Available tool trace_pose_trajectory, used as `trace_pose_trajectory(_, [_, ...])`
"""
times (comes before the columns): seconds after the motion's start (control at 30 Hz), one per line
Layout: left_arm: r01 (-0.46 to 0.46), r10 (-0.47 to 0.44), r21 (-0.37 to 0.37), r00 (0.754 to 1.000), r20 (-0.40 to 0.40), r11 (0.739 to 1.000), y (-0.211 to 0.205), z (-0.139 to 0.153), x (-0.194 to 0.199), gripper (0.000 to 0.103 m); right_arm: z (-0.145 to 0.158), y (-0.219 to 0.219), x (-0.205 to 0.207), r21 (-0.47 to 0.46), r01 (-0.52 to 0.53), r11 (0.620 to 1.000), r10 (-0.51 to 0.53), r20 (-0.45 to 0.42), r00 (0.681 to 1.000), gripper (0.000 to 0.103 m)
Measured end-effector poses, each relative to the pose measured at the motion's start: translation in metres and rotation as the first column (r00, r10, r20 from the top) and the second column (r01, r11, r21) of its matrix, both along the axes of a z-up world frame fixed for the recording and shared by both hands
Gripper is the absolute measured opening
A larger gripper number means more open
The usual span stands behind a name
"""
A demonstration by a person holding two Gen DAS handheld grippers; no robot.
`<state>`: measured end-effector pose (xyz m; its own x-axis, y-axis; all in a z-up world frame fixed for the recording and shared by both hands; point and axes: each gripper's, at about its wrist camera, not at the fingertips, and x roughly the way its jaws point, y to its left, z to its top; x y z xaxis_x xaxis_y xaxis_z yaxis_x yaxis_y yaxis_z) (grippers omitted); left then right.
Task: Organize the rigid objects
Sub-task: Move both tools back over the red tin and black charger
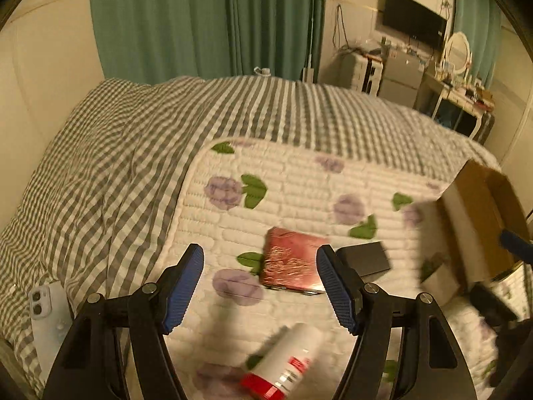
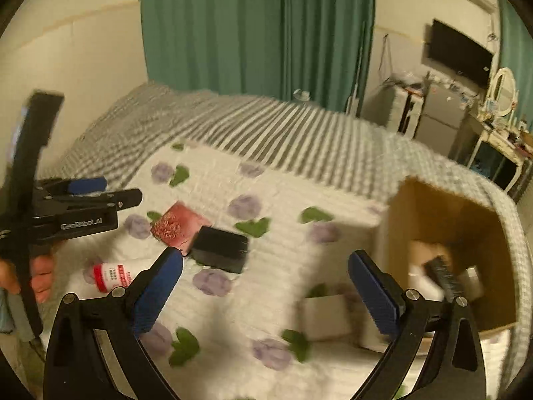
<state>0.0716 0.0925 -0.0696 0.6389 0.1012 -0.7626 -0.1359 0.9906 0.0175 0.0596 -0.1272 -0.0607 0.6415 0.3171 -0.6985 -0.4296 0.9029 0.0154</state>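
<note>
Both sets of jaws are spread wide with nothing between them. The left gripper hovers over a white floral quilt, with a red-capped white bottle lying just below it and a pink box ahead, touching a black box. The right gripper hangs further right, near an open cardboard box (its contents are too blurred to name). The quilt lies on a grey gingham bed; a white phone rests at its left edge. Behind are green curtains, a wall-mounted TV and a cluttered dresser.
</note>
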Motion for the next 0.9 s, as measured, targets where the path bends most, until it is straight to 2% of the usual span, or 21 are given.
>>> trace_pose_trajectory(0.13, [0.010, -0.009, 0.015, 0.999, -0.049, 1.000, 0.010, -0.023, 0.007, 0.073, -0.038, 0.025, 0.026, 0.020, -0.003, 1.000, 0.004, -0.083, 0.997, 0.100])
trace_pose_trajectory(0.27, [0.012, -0.011, 0.030, 0.998, -0.059, 0.999, 0.014, -0.029, 0.012, 0.073, -0.065, 0.044, 0.047, 0.050, 0.005, 0.999, 0.002, -0.126, 0.992, 0.100])
trace_pose_trajectory(0.37, [0.012, -0.011, 0.010, 0.999, -0.052, 1.000, 0.019, -0.029, 0.013, 0.073, -0.081, 0.058, 0.057, 0.053, -0.004, 0.999, 0.013, -0.160, 0.987, 0.100])
trace_pose_trajectory(0.43, [0.006, -0.006, 0.004, 0.998, -0.055, 1.000, 0.022, -0.029, 0.013, 0.073, -0.089, 0.065, 0.062, 0.039, -0.008, 0.999, 0.014, -0.174, 0.985, 0.091])
trace_pose_trajectory(0.47, [0.003, -0.003, 0.003, 0.998, -0.057, 1.000, 0.022, -0.029, 0.013, 0.073, -0.092, 0.069, 0.064, 0.035, -0.010, 0.999, 0.016, -0.184, 0.983, 0.078])
trace_pose_trajectory(0.5, [0.001, -0.001, 0.001, 0.998, -0.060, 1.000, 0.023, -0.029, 0.014, 0.073, -0.093, 0.070, 0.066, 0.039, -0.016, 0.999, 0.023, -0.192, 0.981, 0.075])
trace_pose_trajectory(0.6, [0.007, -0.007, 0.009, 0.998, -0.066, 1.000, 0.018, -0.029, 0.015, 0.073, -0.095, 0.072, 0.070, 0.030, -0.013, 0.999, 0.019, -0.196, 0.980, 0.072])
trace_pose_trajectory(0.7, [0.033, -0.032, 0.021, 0.997, -0.068, 0.999, 0.010, -0.028, 0.017, 0.073, -0.096, 0.062, 0.071, 0.076, 0.006, 0.997, 0.010, -0.207, 0.978, 0.070])
trace_pose_trajectory(0.83, [0.088, -0.084, 0.032, 0.990, -0.110, 0.996, -0.005, -0.035, 0.026, 0.073, -0.090, 0.043, 0.061, 0.020, 0.037, 0.999, -0.033, -0.156, 0.987, 0.070])
trace_pose_trajectory(0.9, [0.116, -0.113, 0.014, 0.985, -0.133, 0.993, -0.011, -0.041, 0.030, 0.073, -0.090, 0.024, 0.059, 0.025, 0.069, 0.997, -0.065, -0.147, 0.987, 0.070])
